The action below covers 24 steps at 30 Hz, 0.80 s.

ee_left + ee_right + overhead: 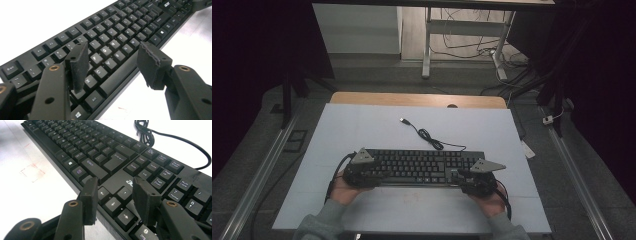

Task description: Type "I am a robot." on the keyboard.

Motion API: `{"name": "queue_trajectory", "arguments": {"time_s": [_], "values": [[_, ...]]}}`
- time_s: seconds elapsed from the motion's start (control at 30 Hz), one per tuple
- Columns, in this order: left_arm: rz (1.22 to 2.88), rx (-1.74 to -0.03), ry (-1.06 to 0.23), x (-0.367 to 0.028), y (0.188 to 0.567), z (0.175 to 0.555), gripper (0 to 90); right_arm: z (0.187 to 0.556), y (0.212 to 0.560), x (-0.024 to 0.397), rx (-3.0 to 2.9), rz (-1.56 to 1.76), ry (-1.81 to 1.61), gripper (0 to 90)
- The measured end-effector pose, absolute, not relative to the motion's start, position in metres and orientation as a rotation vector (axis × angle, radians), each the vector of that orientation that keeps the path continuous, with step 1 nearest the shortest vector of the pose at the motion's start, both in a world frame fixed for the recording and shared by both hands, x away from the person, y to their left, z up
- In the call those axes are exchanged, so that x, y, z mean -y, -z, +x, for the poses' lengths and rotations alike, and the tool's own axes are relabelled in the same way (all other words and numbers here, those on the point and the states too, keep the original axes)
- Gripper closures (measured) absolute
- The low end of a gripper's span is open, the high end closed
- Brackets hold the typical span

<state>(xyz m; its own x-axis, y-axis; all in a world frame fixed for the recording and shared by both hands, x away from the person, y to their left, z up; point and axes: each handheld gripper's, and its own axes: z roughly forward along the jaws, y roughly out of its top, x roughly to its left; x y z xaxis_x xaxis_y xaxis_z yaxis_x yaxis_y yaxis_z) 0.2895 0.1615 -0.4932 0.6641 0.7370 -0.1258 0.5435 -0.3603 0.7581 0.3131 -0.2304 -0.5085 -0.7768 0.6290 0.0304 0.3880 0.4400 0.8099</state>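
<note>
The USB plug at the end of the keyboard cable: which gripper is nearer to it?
Left, narrowly. The USB plug lies left of centre beyond the keyboard; the left gripper sits at its left end, the right gripper at its right end.

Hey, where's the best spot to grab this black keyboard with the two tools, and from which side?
Probably take the keyboard by its two short ends, one tool per end, coming in from the near long edge. It lies flat, long and thin, so end grips should keep it level. Avoid the far edge, where its cable leaves.
</note>
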Motion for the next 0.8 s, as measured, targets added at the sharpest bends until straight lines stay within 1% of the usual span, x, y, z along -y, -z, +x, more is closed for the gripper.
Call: {"name": "queue_trajectory", "arguments": {"time_s": [0.33,0.63,0.73,0.8], "values": [[2.051,-1.024,-0.322,-0.166,0.494,0.292,40.8,0.313,0.509,0.230,-2.420,0.877,-1.240,56.1],[2.060,-1.104,-0.369,-0.175,0.500,0.300,41.1,0.313,0.510,0.229,-2.425,0.875,-1.236,56.1],[2.051,-1.119,-0.381,-0.178,0.502,0.301,43.4,0.313,0.510,0.229,-2.425,0.873,-1.234,56.2],[2.049,-1.122,-0.381,-0.180,0.502,0.302,47.2,0.313,0.510,0.229,-2.426,0.874,-1.232,56.1]]}}
